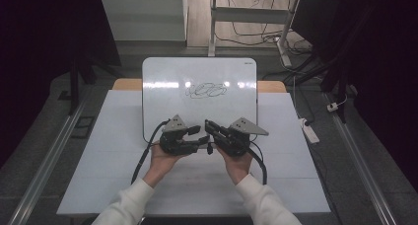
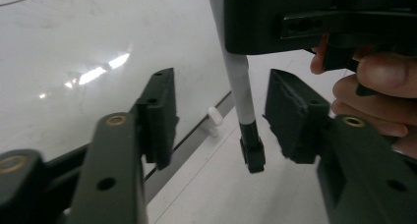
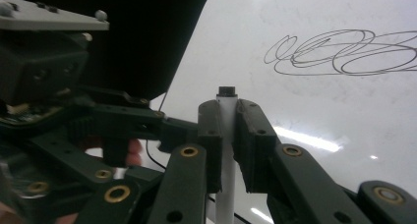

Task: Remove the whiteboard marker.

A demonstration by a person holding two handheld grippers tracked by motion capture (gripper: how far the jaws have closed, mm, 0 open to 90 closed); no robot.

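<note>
R gripper (image 3: 225,135) clamps marker (image 3: 226,180) over board (image 1: 197,77) at its 6 o'clock edge. L gripper (image 2: 219,118) straddles the cap end, pads not touching. Risk: off-centre closing skews marker, cap slips.

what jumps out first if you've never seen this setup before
The two black grippers meet at the near edge of the whiteboard: the right gripper is clamped on a white marker, and the left gripper has its jaws on either side of the marker's black end, not touching it. Farther up the board sits a looping black scribble.
</note>
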